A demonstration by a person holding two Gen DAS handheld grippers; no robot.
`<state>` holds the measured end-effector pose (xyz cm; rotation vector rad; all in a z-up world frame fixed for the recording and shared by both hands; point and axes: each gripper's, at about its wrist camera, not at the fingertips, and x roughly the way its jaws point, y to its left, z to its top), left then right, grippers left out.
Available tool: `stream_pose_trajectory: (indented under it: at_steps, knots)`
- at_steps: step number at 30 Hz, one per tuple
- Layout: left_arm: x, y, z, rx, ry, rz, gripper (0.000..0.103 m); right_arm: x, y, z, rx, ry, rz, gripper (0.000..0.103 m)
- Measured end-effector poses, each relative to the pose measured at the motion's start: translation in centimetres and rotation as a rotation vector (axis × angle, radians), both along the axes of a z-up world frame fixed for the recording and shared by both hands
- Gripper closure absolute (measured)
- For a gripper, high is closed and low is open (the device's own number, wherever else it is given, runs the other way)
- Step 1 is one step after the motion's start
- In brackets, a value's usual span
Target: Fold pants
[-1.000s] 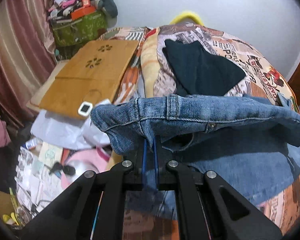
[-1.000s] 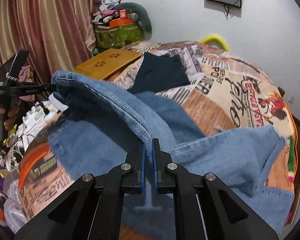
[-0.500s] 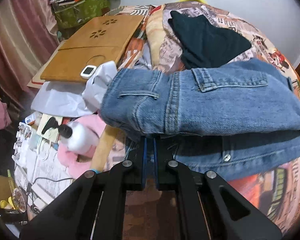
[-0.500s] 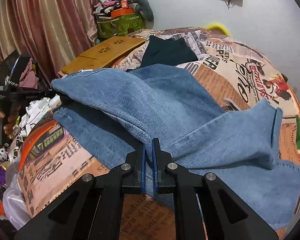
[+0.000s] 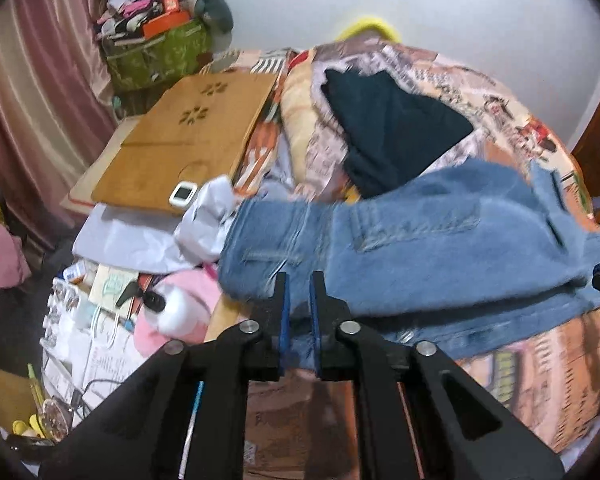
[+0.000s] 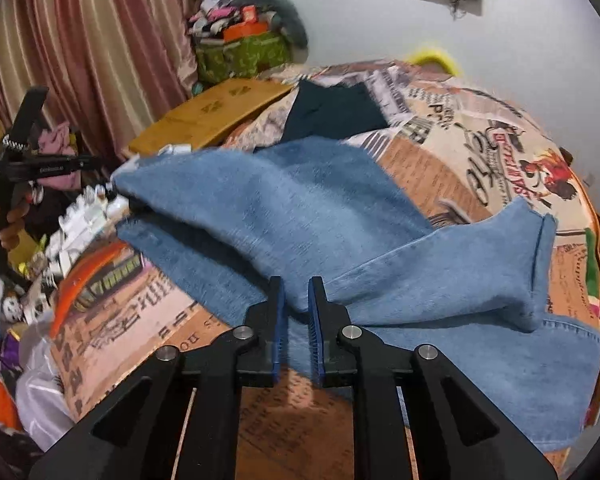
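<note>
The bed (image 6: 476, 152), under its newsprint-patterned cover, fills the centre and right of both views, and the jeans (image 6: 284, 216) lie across it, doubled over on themselves. In the right wrist view their long axis runs from the waist end at mid-left, near the bed's edge, down to the leg hems (image 6: 540, 248) at the right and lower right. In the left wrist view the same garment spans the middle band of the frame, a back pocket (image 5: 416, 220) facing up.

Each tool sits at the near edge of the denim, at lower centre of its own picture. The left tool (image 5: 298, 308) is at the waist end; its jaws are opening, with a narrow gap and blurred denim in it, the pads not visibly pressing. The right tool (image 6: 296, 316) is farther along the legs; its jaws are opening too, a fold of cloth between them, apparently let go.

From both tools the jeans lie straight ahead and stretch sideways, so the next fold likely runs along that long axis. The right tool is the nearer to the hems.

A dark garment (image 5: 392, 132) lies beyond the jeans, toward the top of the frame, close to or touching them.
</note>
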<state>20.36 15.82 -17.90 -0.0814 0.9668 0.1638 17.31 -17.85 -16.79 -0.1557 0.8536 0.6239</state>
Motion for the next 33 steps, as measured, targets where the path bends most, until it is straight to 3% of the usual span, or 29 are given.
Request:
stream_pose_trajectory:
  at_steps: [2, 7, 12, 19, 23, 33]
  knots:
    - [0.9, -0.7, 0.8, -0.01, -0.019, -0.014, 0.085, 0.5, -1.3, 0.9, 0.03, -0.01, -0.034, 0.09]
    - [3.9, -2.9, 2.4, 0.002, -0.064, -0.059, 0.07, 3.0, -5.2, 2.8, 0.062, -0.036, -0.146, 0.07]
    - [7.4, -4.8, 3.1, 0.0, -0.086, -0.087, 0.035, 7.2, -9.5, 3.5, 0.065, -0.026, -0.255, 0.065]
    - [13.3, -6.6, 1.6, -0.016, -0.04, -0.101, 0.028, 13.9, -12.8, 1.2, -0.001, 0.015, -0.337, 0.06]
    - [16.1, -7.2, -0.1, -0.003, -0.001, -0.101, 0.023, 19.1, -14.6, -1.6, -0.021, 0.081, -0.376, 0.06]
    - [20.1, -7.7, -5.0, 0.017, 0.111, -0.132, 0.022, 30.1, -16.7, -8.5, -0.039, 0.244, -0.469, 0.06]
